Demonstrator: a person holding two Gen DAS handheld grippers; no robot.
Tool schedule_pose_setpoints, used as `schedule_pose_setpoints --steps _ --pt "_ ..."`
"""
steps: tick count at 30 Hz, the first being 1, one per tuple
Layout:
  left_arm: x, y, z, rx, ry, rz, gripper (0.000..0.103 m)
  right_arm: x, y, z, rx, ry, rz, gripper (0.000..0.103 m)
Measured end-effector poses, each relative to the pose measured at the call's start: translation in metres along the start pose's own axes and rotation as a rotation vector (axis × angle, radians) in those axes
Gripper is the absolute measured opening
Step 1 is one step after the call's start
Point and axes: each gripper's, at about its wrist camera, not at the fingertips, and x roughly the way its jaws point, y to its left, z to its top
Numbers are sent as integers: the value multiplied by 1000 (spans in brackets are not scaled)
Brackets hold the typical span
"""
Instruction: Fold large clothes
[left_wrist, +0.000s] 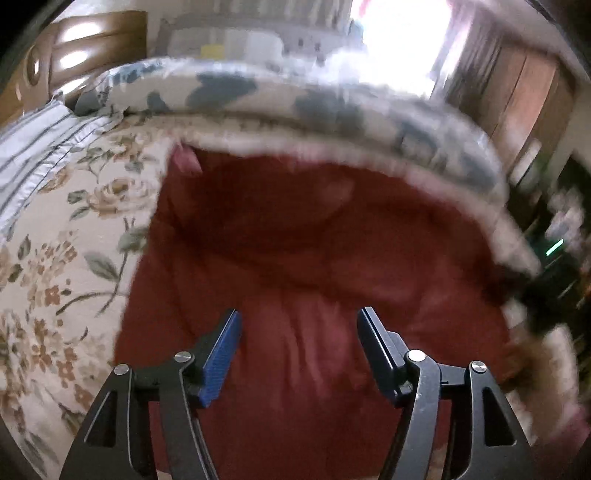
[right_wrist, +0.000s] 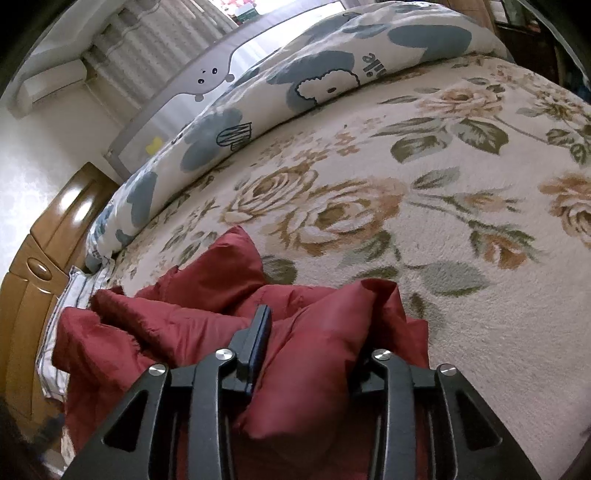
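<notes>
A big red puffy coat (left_wrist: 295, 258) lies on the bed (right_wrist: 461, 229), which has a cover with roses on it. In the left wrist view the coat is spread out wide, between the rose cover and a long white and blue quilt (left_wrist: 332, 99) that runs along the far side of the bed. That view is blurry, so small things are hard to see.

The left tool (left_wrist: 298, 350) is wide open. Its two blue pads have nothing between them. It hangs just over the coat, near the edge of the bed closest to the camera.

The right tool (right_wrist: 314, 332) has a thick fold of the red coat between its fingers. One dark finger shows on the left of the fold. The other finger is hidden behind the cloth. The fold bulges up and looks pinched, so I think this tool is squeezed tight on it.

I think the folding has only begun. One part of the coat is picked up and ready to be laid over the rest. Next, the left tool needs to come down and grab another edge of the coat. Then both tools can lift together and lay that side flat. The coat is puffy and slippery, so the grip should be deep.
</notes>
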Motion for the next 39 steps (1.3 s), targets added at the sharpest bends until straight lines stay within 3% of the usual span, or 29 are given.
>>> schedule_pose_setpoints --steps 2,3,7,8,10,14,15,20,29,34,39 --pt "19 1 -4 21 9 61 66 -20 7 0 -14 -34 13 49" --pt "24 3 -5 23 5 75 66 -35 12 -1 -32 -58 20 51" --pt "30 5 0 17 -2 113 66 -82 41 -22 -161 -152 8 78" --pt "31 3 1 19 -2 122 66 -87 50 -29 -202 -154 16 79" --pt "33 2 0 31 1 138 66 -84 69 -43 -302 -117 2 79" --pt "31 -3 4 46 -6 160 66 -26 80 -55 -419 94 -82 79" --pt "33 -7 9 44 -6 167 66 -9 72 -53 -405 133 -98 79" --pt "55 16 25 -15 22 172 67 25 36 -31 -273 155 -111 81" --pt "87 23 39 -71 52 180 68 35 11 -29 -167 144 -96 93" --pt "78 26 44 -67 50 166 67 31 15 -26 -167 141 -101 92" --pt "46 36 38 -77 15 98 66 3 13 -23 -151 95 -60 92"
